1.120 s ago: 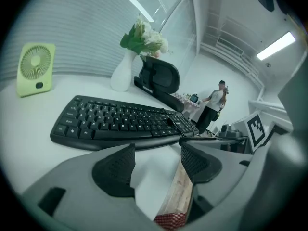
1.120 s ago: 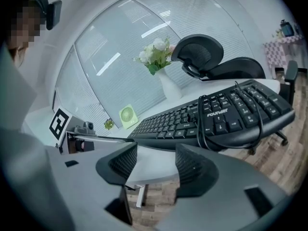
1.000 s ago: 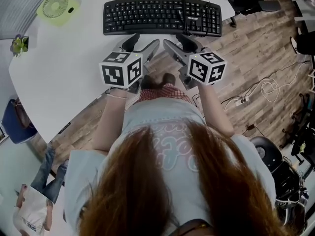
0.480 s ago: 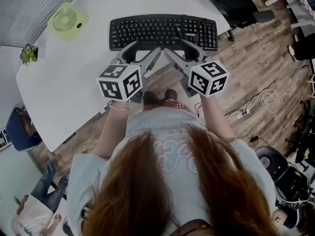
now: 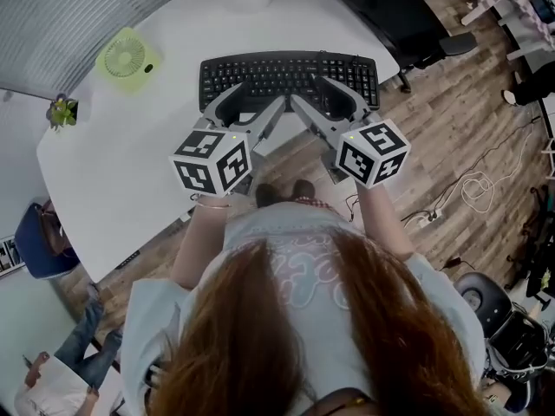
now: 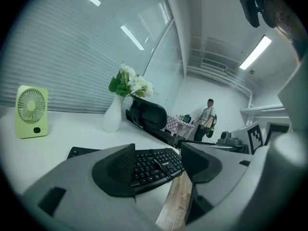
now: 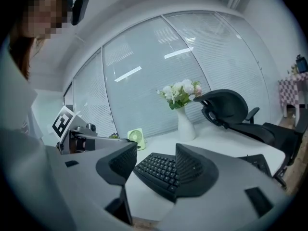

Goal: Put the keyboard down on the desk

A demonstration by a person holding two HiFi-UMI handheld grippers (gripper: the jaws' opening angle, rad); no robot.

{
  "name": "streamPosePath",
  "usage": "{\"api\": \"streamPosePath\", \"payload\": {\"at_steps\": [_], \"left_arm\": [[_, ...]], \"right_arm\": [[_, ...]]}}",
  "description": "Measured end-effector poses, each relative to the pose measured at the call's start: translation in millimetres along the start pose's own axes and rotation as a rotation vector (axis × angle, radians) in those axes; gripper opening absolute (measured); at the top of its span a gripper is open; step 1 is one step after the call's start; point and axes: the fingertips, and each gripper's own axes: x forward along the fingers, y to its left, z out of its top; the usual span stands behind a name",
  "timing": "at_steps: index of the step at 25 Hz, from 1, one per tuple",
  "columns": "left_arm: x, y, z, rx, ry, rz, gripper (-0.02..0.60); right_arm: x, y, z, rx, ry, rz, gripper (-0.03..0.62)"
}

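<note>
Over the last second both tools closed in on the keyboard [image 5: 286, 74]. Left tool [image 5: 258, 96] and right tool [image 5: 316, 94] had jaws apart, clamping nothing, tips at its near edge. Keyboard lay flat on the desk [image 5: 130, 163], so it was already down as the task wants.

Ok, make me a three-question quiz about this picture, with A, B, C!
1. Where is the green fan?
A) on the floor
B) on the white desk, left of the keyboard
C) on a chair

2. What colour is the keyboard?
A) black
B) red
C) white

3. How are the jaws of the left gripper and right gripper?
A) both shut
B) both apart
C) only one shut

Answers:
1 B: the head view shows it there.
2 A: keys and frame are black.
3 B: each gripper view shows a gap between its jaws.
</note>
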Motion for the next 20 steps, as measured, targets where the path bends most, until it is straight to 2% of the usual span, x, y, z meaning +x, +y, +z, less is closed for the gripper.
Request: {"api": "streamPosePath", "payload": {"at_steps": [20], "left_arm": [[-14.8, -26.1, 65.4, 0.090, -0.147, -0.077, 0.299]], "right_arm": [[-6.9, 17.3, 63.3, -0.060, -0.124, 0.008, 0.249]]}}
